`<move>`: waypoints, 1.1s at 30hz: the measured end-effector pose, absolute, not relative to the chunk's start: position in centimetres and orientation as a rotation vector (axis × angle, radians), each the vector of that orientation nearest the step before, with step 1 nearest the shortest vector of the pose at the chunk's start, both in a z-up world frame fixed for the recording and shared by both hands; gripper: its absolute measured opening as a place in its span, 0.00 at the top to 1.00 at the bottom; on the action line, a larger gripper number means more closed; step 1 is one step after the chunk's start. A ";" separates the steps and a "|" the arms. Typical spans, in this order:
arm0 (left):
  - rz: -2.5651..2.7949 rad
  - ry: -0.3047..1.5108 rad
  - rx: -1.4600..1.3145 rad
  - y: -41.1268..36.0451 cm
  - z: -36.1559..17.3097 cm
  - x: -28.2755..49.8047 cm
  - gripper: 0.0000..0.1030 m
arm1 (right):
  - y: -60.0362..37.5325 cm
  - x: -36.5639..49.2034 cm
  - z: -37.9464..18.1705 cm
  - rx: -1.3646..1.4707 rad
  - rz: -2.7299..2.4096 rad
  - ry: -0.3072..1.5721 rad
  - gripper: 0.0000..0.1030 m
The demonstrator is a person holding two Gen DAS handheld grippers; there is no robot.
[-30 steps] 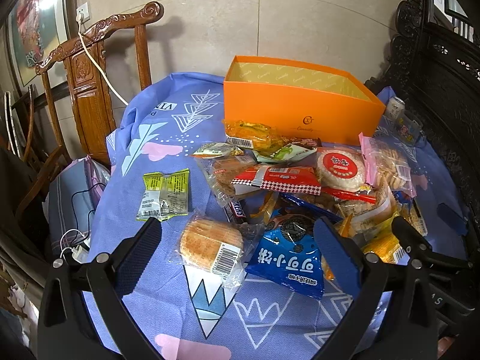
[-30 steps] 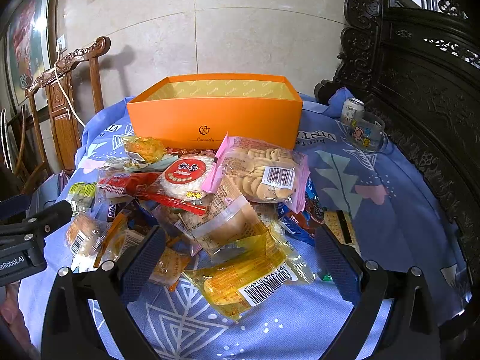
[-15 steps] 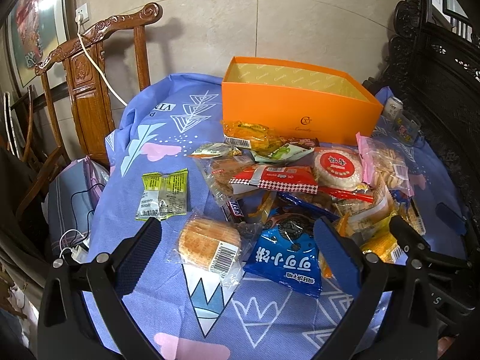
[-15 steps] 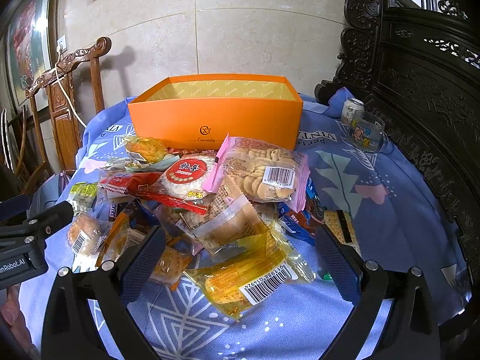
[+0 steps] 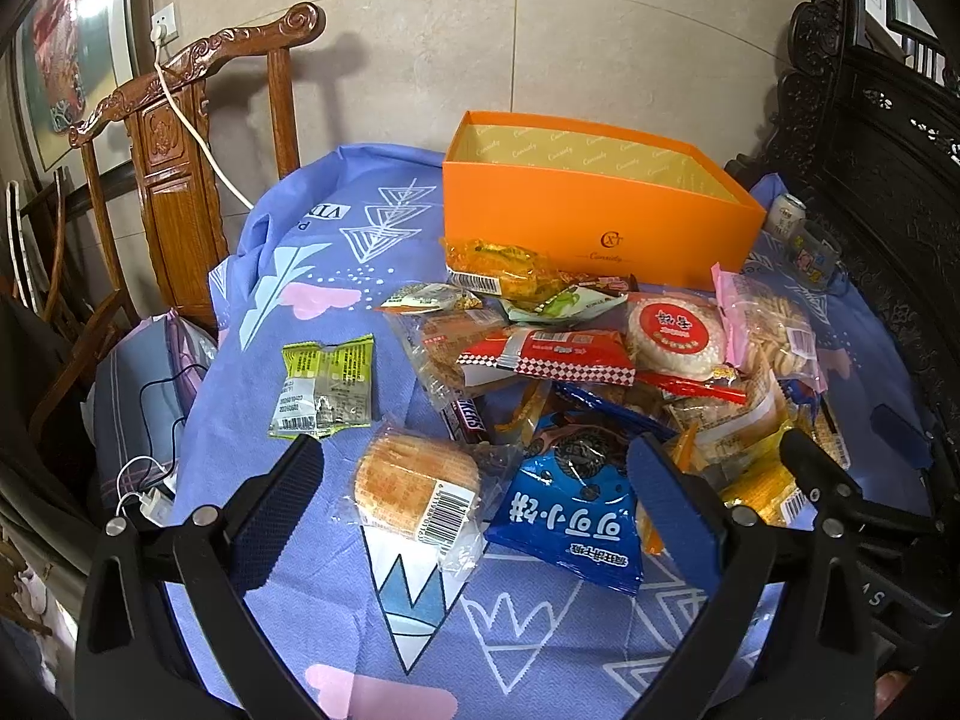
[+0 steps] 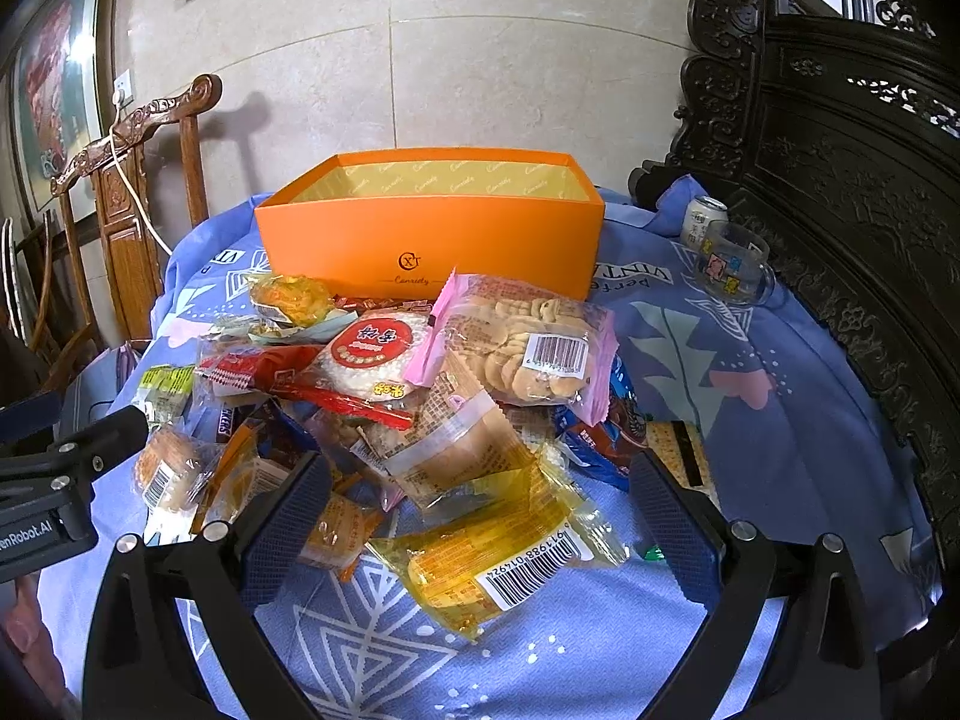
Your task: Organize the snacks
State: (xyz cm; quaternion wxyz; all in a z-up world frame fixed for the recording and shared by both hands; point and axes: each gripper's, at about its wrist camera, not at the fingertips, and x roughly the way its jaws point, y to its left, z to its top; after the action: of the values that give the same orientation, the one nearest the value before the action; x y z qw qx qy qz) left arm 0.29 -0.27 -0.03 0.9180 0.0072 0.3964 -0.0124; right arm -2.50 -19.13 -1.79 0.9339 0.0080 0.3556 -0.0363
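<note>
Tongs first: the left gripper [image 5: 474,504] is spread wide and holds nothing, and the right gripper [image 6: 480,510] is spread and empty as well, both hovering at the near edge of the table.

Between the left fingers lies a round cake [image 5: 414,489] in clear wrap, barcode end toward the camera, its long axis running roughly away from the tongs. Just to its right is a blue bag [image 5: 570,510], partly under the right-hand finger. Off to the left, apart from the heap, sits a green packet [image 5: 324,387].

Between the right fingers lies a yellow pack [image 6: 492,558], its long axis slanting across the gap from near right to far left, so a turn of the wrist would likely help.

Beyond is the heap of snacks [image 6: 420,372], and behind that the orange box [image 6: 432,240], open-topped and apparently empty. It lies straight ahead of the right gripper and ahead-right of the left, so the right looks better placed to load it.
</note>
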 end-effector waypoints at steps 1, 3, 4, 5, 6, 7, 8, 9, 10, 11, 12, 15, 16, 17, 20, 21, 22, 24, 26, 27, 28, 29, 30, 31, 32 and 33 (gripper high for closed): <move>-0.025 0.815 0.015 -0.3 0.0 0.3 0.04 | -19.1 -2.5 -1.8 0.017 -0.075 0.729 0.03; -0.024 0.816 0.014 -0.3 0.0 0.3 0.04 | -19.1 -2.5 -1.9 0.017 -0.075 0.730 0.03; -0.024 0.816 0.014 -0.3 0.0 0.3 0.04 | -19.2 -2.4 -1.9 0.017 -0.074 0.731 0.03; -0.024 0.815 0.014 -0.3 0.0 0.3 0.04 | -19.1 -2.4 -1.9 0.017 -0.073 0.731 0.03; -0.023 0.816 0.015 -0.3 0.0 0.3 0.04 | -19.1 -2.4 -1.9 0.016 -0.073 0.730 0.03; -0.021 0.816 0.015 -0.3 0.0 0.3 0.04 | -19.1 -2.4 -1.9 0.015 -0.073 0.730 0.03; -0.021 0.817 0.014 -0.3 -0.1 0.3 0.04 | -19.1 -2.4 -1.9 0.014 -0.073 0.731 0.03; -0.021 0.818 0.012 -0.3 -0.1 0.3 0.04 | -19.2 -2.4 -1.9 0.016 -0.072 0.732 0.03; -0.022 0.819 0.011 -0.3 -0.2 0.3 0.04 | -19.2 -2.4 -1.9 0.016 -0.072 0.732 0.03; -0.022 0.820 0.011 -0.3 -0.2 0.3 0.04 | -19.1 -2.4 -1.9 0.015 -0.073 0.732 0.03; -0.023 0.821 0.011 -0.2 -0.3 0.4 0.04 | -19.1 -2.4 -1.9 0.015 -0.073 0.733 0.03; -0.027 0.821 0.012 -0.2 -0.3 0.4 0.04 | -19.1 -2.4 -1.9 0.016 -0.074 0.734 0.03; -0.029 0.821 0.013 -0.2 -0.3 0.4 0.04 | -19.1 -2.4 -1.9 0.016 -0.074 0.733 0.03; -0.029 0.821 0.013 -0.2 -0.3 0.3 0.04 | -19.1 -2.4 -1.9 0.016 -0.074 0.734 0.03; -0.029 0.822 0.011 -0.2 -0.3 0.3 0.04 | -19.2 -2.4 -2.0 0.016 -0.074 0.737 0.03; -0.029 0.821 0.013 -0.2 -0.3 0.3 0.04 | -19.2 -2.3 -2.0 0.016 -0.074 0.738 0.03; -0.028 0.822 0.012 -0.2 -0.3 0.3 0.04 | -19.2 -2.3 -2.1 0.015 -0.074 0.740 0.03; -0.030 0.821 0.013 -0.2 -0.3 0.3 0.04 | -19.2 -2.3 -2.1 0.015 -0.074 0.741 0.03; -0.030 0.822 0.014 -0.2 -0.3 0.4 0.04 | -19.2 -2.3 -2.2 0.016 -0.075 0.740 0.03; -0.030 0.822 0.014 -0.2 -0.4 0.4 0.04 | -19.2 -2.3 -2.2 0.016 -0.076 0.741 0.03; -0.031 0.823 0.015 -0.2 -0.4 0.4 0.04 | -19.2 -2.3 -2.2 0.016 -0.076 0.742 0.03; -0.031 0.822 0.014 -0.2 -0.4 0.4 0.04 | -19.3 -2.3 -2.2 0.016 -0.077 0.743 0.03; -0.031 0.822 0.015 -0.2 -0.4 0.4 0.04 | -19.3 -2.3 -2.3 0.017 -0.079 0.743 0.03; -0.030 0.822 0.015 -0.2 -0.4 0.4 0.04 | -19.4 -2.3 -2.3 0.018 -0.080 0.743 0.03; -0.031 0.822 0.015 -0.2 -0.4 0.4 0.04 | -19.5 -2.3 -2.3 0.019 -0.081 0.743 0.03; -0.030 0.823 0.014 -0.3 -0.4 0.4 0.04 | -19.6 -2.4 -2.3 0.021 -0.083 0.744 0.03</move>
State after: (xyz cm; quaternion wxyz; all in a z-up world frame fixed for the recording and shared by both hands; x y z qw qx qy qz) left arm 0.42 -0.27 -0.39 0.9163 0.0067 0.4001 -0.0148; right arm -2.35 -19.57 -2.31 0.9308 0.0103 0.3632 -0.0405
